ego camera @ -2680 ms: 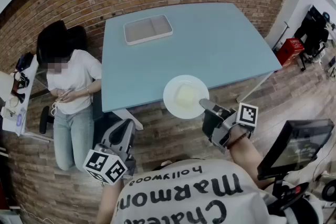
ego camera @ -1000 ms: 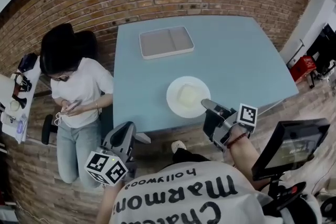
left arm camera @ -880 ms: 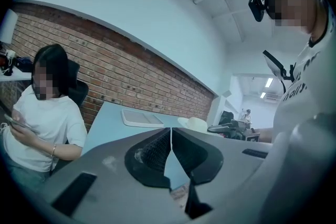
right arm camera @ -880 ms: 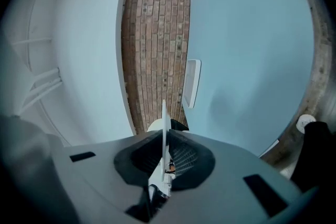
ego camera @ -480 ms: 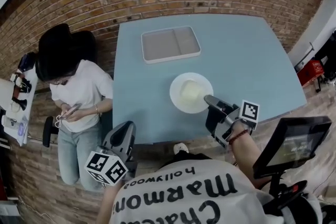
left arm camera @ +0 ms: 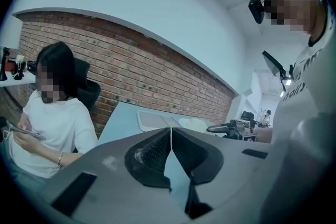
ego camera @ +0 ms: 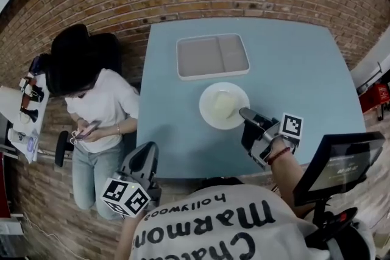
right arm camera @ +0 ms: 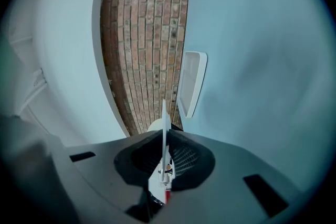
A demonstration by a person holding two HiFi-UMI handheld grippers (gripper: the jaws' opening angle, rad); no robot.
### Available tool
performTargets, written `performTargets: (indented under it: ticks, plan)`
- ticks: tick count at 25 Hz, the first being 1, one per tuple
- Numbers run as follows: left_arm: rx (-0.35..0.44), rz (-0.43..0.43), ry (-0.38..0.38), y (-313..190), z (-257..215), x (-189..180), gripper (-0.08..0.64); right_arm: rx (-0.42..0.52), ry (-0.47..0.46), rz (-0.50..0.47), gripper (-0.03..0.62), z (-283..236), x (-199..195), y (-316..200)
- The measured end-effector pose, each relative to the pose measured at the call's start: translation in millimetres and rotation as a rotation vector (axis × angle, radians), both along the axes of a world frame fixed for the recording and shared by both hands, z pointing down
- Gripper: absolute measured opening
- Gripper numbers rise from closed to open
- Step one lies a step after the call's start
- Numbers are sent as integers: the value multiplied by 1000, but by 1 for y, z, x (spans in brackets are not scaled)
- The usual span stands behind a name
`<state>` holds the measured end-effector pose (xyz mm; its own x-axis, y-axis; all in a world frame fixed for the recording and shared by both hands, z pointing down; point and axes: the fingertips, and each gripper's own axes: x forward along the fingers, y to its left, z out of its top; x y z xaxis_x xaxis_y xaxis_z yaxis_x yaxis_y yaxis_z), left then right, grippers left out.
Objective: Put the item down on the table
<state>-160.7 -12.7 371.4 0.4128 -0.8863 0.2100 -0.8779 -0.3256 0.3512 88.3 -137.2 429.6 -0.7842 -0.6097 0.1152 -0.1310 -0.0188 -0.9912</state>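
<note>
Light-blue desk (ego camera: 292, 70) fills centre and right of head view. Seated person (ego camera: 97, 106) at left edge of desk, in white top. Divided tray (ego camera: 212, 56) on desk, upper centre. White plate (ego camera: 224, 105) just below tray, over desk; resting or held above, cannot tell. Right gripper (ego camera: 247, 114) at plate's lower-right rim, fingers (right arm camera: 184, 157) pinching rim edge-on. Left gripper (ego camera: 146, 149) lower left, off desk, fingers (left arm camera: 155, 149) pressed together, empty. Pale block (ego camera: 223, 104) sits on plate.

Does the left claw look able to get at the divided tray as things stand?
Likely yes: only bare table lies between the left claw and the tray; the plate in the right claw sits aside.
</note>
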Motion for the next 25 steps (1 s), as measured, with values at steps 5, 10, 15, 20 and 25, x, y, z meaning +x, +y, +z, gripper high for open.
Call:
performTargets:
  ticks: [5, 10, 15, 20, 25]
  plan:
    - [-30, -23, -26, -22, 5, 1, 12, -30, 3, -21, 26, 9, -5, -26]
    - [-35, -75, -32, -52, 10, -4, 12, -45, 14, -55, 26, 22, -8, -52]
    - [-74, -86, -27, -71, 24, 3, 12, -74, 24, -47, 26, 33, 0, -65]
    - [-102, -59, -31, -79, 35, 13, 12, -72, 12, -25, 26, 38, 2, -81]
    - [-128, -36, -39, -81, 41, 17, 12, -93, 4, -4, 26, 51, -1, -89]
